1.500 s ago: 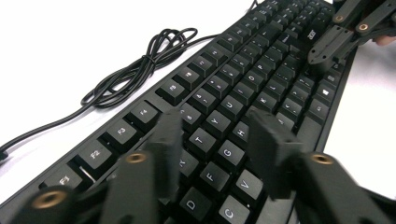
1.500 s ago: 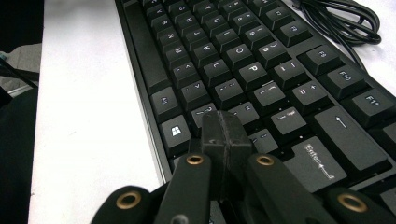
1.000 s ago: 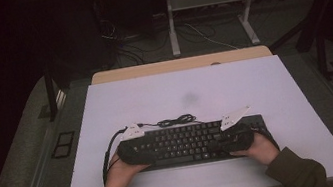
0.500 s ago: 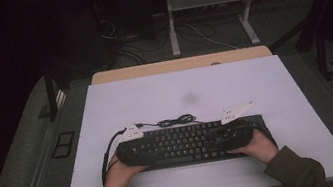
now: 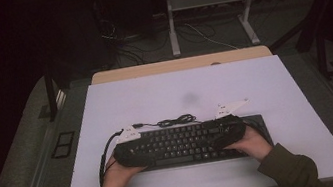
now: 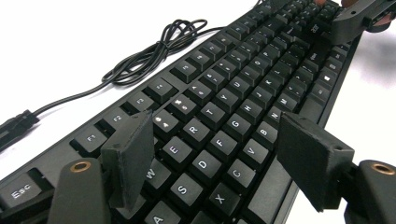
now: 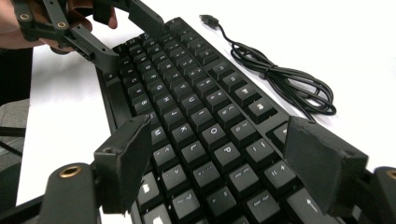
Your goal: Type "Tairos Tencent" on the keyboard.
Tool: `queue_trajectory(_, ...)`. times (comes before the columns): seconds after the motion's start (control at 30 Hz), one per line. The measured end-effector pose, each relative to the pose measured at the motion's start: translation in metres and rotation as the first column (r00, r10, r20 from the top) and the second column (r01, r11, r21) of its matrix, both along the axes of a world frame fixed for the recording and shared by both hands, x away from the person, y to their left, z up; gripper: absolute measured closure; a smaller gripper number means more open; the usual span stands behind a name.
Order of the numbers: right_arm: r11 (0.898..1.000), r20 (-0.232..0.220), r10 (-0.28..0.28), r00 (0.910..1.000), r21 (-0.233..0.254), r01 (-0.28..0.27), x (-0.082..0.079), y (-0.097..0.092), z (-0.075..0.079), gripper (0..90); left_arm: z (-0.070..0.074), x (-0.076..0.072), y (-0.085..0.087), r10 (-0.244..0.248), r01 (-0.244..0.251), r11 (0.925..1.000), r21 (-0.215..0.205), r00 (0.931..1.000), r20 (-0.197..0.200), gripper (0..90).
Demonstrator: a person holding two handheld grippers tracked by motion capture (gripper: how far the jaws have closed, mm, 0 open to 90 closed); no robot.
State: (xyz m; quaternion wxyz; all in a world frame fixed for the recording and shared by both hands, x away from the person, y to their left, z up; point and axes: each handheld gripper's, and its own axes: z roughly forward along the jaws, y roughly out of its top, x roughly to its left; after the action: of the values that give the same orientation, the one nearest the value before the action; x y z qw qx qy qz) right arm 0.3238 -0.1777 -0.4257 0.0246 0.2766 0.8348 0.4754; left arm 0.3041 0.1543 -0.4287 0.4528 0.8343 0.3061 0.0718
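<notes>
Finding the keyboard [image 5: 183, 146] lying flat along the near edge of the table [image 5: 184, 90]. Holding the left gripper [image 6: 215, 135] released, jaws spread above the left-hand letter keys, pinching nothing. Working the right gripper [image 7: 219, 140] over the right-hand keys, jaws having just been opening, only keycaps below them. Judging it best: lifting both clear and level, avoiding dragging keycaps or snagging the coiled cable [image 5: 176, 120] just beyond.

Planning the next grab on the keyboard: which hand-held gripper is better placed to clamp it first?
Probably left: the left hand-held gripper straddles the keyboard, one jaw over each long edge. The right hand-held gripper has just been opening, jaws hanging over keys.
</notes>
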Motion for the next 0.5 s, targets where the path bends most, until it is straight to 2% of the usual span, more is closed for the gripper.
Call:
queue_trajectory(0.37,1.000,0.012,-0.010,0.9999,0.023,0.010,0.006,0.011,-0.002,19.3,0.000,0.002,0.004,0.023,-0.023,0.9997,0.003,0.9997,0.008,29.7)
queue_trajectory(0.5,1.000,0.016,-0.006,0.9999,0.016,0.006,0.005,0.012,-0.004,19.2,0.002,0.003,0.009,0.043,-0.043,0.9991,-0.001,0.9987,0.028,40.5)
